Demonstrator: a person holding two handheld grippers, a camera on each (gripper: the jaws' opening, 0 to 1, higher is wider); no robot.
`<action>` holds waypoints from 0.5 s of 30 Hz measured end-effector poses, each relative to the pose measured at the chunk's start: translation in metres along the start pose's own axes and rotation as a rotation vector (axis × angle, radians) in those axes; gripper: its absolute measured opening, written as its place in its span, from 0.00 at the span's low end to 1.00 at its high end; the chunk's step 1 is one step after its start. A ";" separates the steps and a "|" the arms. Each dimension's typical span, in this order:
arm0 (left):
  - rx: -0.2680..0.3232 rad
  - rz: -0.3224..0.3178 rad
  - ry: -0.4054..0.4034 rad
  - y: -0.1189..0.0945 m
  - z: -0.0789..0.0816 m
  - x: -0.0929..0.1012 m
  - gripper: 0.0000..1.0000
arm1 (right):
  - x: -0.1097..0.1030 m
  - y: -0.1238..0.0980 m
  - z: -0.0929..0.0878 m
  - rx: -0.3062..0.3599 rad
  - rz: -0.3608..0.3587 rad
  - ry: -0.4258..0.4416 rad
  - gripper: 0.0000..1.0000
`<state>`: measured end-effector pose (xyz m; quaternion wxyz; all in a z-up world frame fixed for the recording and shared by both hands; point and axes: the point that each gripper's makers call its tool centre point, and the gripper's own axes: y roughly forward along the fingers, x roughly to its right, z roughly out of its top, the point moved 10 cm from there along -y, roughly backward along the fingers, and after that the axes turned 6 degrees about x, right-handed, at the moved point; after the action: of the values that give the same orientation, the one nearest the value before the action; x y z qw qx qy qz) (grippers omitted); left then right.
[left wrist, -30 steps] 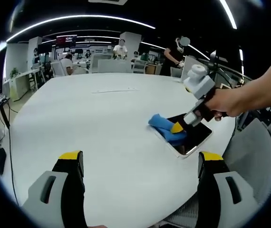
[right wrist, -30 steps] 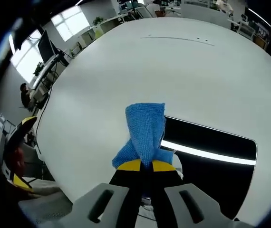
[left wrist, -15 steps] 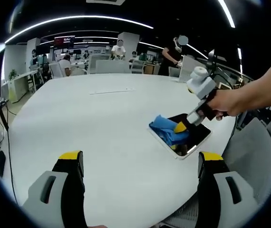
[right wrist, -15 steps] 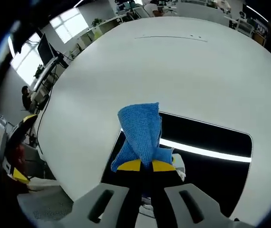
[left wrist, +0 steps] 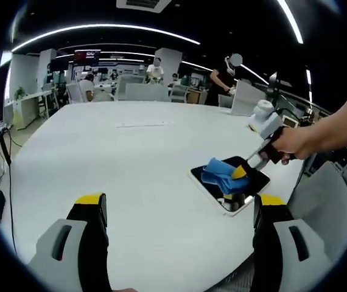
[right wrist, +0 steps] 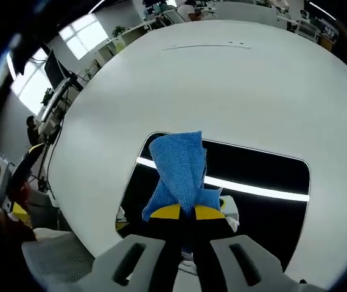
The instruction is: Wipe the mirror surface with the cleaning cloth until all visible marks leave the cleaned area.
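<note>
Your right gripper [right wrist: 181, 212] is clamped on the blue cloth [right wrist: 178, 168] over the mirror [right wrist: 265, 176], left gripper [left wrist: 176, 204] hanging wide open, so pushing sideways could slide that unbraced mirror off the table [right wrist: 234, 85].

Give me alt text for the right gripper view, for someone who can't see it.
The right hand-held gripper, jaws shut, pinches a blue cleaning cloth that drapes forward onto a dark rectangular mirror lying flat on a large white table. The mirror reflects a bright ceiling light strip. Office desks and windows show beyond the table's far edge.
</note>
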<state>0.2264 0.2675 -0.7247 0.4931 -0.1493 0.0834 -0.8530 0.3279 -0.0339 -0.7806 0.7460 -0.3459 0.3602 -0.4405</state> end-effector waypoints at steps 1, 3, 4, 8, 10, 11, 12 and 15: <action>0.002 0.000 -0.001 0.000 0.001 0.000 0.99 | 0.002 -0.001 -0.001 -0.001 -0.001 0.000 0.00; 0.006 0.002 -0.008 0.000 0.002 0.000 0.99 | 0.006 -0.003 -0.002 0.000 -0.001 0.005 0.00; 0.007 0.003 -0.012 0.000 0.002 0.000 0.99 | 0.007 -0.003 -0.003 0.001 -0.002 0.005 0.00; 0.021 0.042 -0.049 0.001 0.000 -0.004 0.99 | 0.014 -0.008 -0.007 0.005 -0.009 0.011 0.00; 0.025 0.031 -0.042 0.001 -0.001 -0.001 0.99 | 0.015 -0.010 -0.008 0.006 -0.012 0.013 0.00; 0.023 0.024 -0.039 0.002 -0.002 0.000 0.99 | 0.017 -0.011 -0.009 0.005 -0.013 0.016 0.00; 0.013 0.017 -0.025 0.003 -0.003 0.001 0.99 | 0.019 -0.012 -0.009 0.004 -0.014 0.017 0.00; 0.009 -0.001 -0.013 0.005 -0.004 0.005 0.99 | 0.026 -0.015 -0.010 -0.003 -0.025 0.026 0.00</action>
<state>0.2273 0.2609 -0.7288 0.4939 -0.1527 0.0764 -0.8526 0.3226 -0.0650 -0.7797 0.7350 -0.3458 0.3664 -0.4538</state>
